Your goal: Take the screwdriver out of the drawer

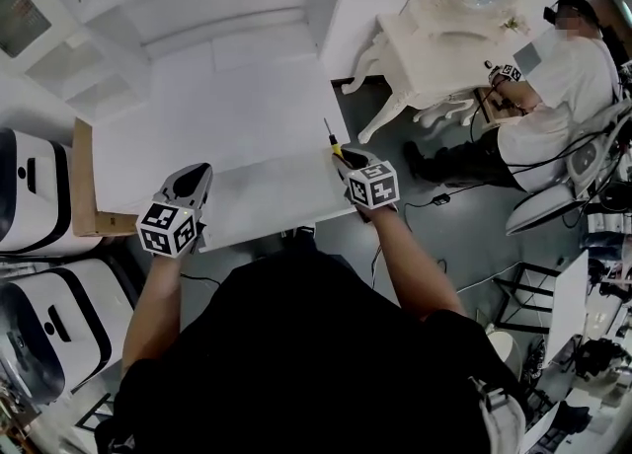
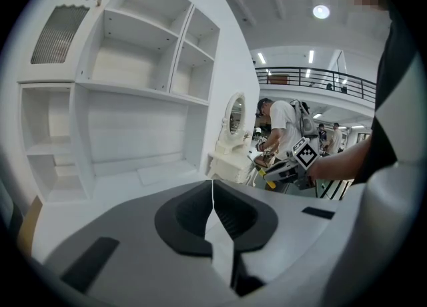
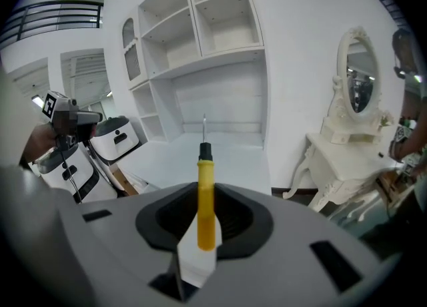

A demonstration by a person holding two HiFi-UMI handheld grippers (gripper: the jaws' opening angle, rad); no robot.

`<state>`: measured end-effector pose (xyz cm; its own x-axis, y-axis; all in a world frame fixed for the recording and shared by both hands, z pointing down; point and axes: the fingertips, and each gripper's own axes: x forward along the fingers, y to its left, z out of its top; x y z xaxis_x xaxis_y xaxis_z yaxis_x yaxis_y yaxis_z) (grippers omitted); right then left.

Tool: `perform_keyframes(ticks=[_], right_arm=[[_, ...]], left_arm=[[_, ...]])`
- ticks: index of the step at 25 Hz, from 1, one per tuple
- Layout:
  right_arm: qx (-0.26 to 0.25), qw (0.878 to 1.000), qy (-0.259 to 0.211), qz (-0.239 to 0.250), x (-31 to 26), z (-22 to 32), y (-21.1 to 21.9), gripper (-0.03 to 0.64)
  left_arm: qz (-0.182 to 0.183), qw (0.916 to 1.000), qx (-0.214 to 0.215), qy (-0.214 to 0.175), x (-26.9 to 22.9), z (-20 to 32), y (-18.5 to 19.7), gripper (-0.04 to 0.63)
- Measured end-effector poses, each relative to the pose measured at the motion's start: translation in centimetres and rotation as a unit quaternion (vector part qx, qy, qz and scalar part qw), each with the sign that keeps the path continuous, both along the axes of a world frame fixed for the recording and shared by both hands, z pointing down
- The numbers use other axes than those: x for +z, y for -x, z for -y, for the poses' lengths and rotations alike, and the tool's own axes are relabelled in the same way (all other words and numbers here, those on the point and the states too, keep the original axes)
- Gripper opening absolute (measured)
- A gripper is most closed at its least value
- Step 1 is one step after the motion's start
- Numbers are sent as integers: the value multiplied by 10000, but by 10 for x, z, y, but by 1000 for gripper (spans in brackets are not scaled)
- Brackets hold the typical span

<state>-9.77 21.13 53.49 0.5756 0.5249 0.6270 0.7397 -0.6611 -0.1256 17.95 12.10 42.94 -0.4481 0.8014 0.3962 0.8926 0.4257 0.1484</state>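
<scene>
The screwdriver (image 3: 205,172) has a yellow handle, a black collar and a thin metal shaft. My right gripper (image 3: 206,195) is shut on its handle, and the shaft points forward past the jaws. In the head view the right gripper (image 1: 348,160) holds the screwdriver (image 1: 334,144) over the right front corner of the white desk (image 1: 227,116). My left gripper (image 1: 197,174) hovers at the desk's front left, and its jaws (image 2: 213,189) meet with nothing between them. From the left gripper view the right gripper (image 2: 283,172) shows with the screwdriver (image 2: 270,174) in it. I cannot make out the drawer itself.
A white shelf unit (image 3: 200,39) stands behind the desk. A cardboard piece (image 1: 85,181) and white machines (image 1: 30,190) stand at the left. An ornate white dressing table (image 1: 444,42) with a seated person (image 1: 553,82) is at the right, and cables (image 1: 444,195) lie on the grey floor.
</scene>
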Motion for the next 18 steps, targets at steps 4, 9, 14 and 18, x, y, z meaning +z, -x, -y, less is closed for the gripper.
perform_keyframes(ticks=[4, 9, 14, 18], right_arm=[[68, 9997, 153, -168, -19, 0, 1, 87], [87, 9986, 323, -403, -44, 8, -4, 87], [97, 9973, 478, -549, -65, 15, -7, 87], [197, 9964, 542, -626, -75, 21, -1, 87]], left_arm=[[27, 10000, 38, 81, -4, 1, 3, 21], [50, 9999, 70, 131, -8, 7, 4, 21], [35, 9998, 108, 147, -9, 13, 2, 21], [63, 9997, 175, 139, -6, 16, 7, 21]])
